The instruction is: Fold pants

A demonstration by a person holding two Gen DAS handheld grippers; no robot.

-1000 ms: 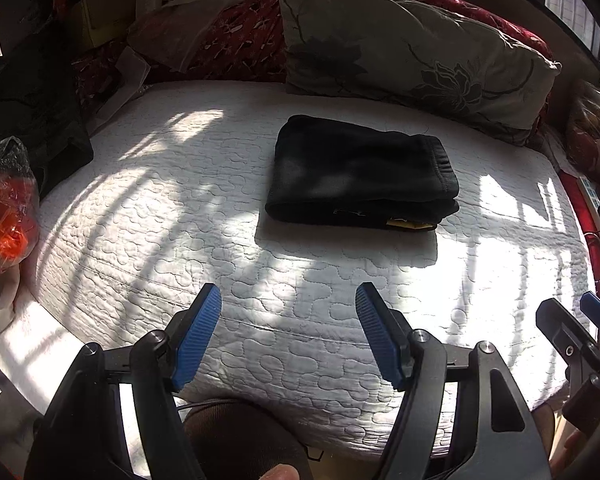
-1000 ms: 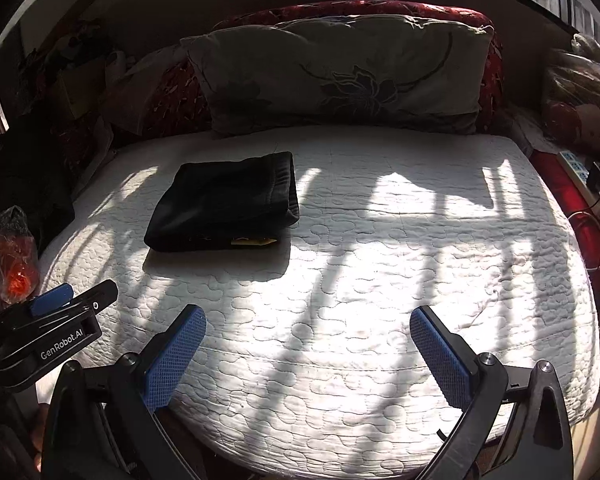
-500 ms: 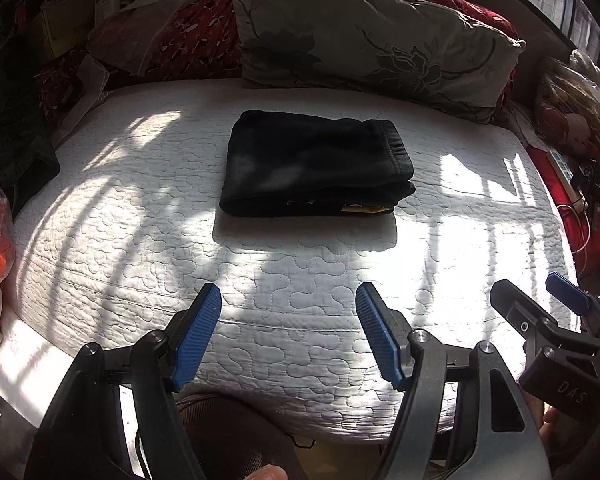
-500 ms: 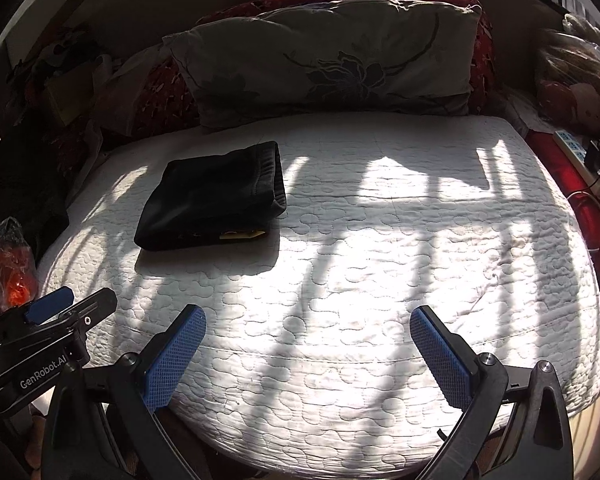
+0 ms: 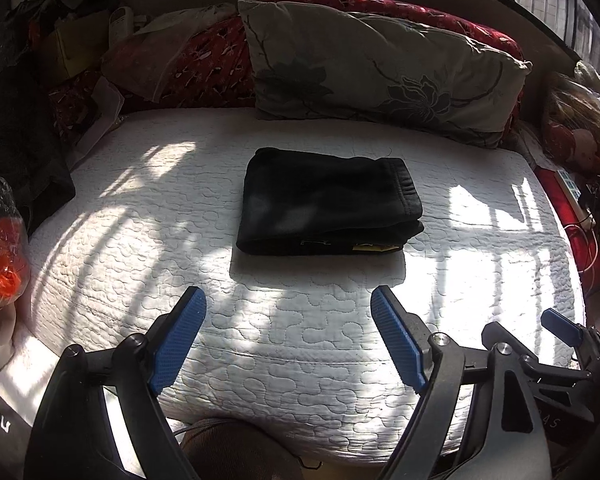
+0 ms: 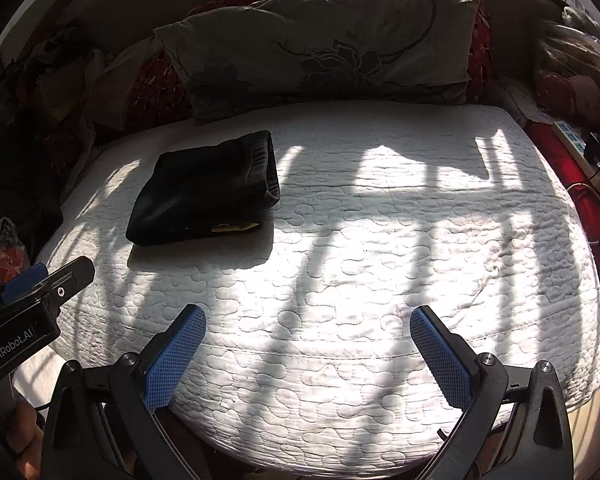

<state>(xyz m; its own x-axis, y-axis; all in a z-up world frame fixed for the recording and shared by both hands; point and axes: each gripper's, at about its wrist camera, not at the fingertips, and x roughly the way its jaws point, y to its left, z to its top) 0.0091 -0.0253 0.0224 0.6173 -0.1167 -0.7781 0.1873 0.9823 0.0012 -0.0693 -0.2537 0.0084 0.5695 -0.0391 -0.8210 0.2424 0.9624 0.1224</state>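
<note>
On the white quilted mattress (image 5: 140, 216), the black pants (image 5: 324, 204) lay folded and untouched while the left gripper (image 5: 288, 340) and right gripper (image 6: 306, 354), both spread empty, had drifted slightly over the last second, suggesting folding was complete.

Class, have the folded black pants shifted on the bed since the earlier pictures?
No. The pants keep the same spot on the quilt, just below the pillow; only the cameras moved.

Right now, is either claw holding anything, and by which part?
Nothing is held. The left claw and right claw are both open over the bed, apart from the folded black pants.
</note>
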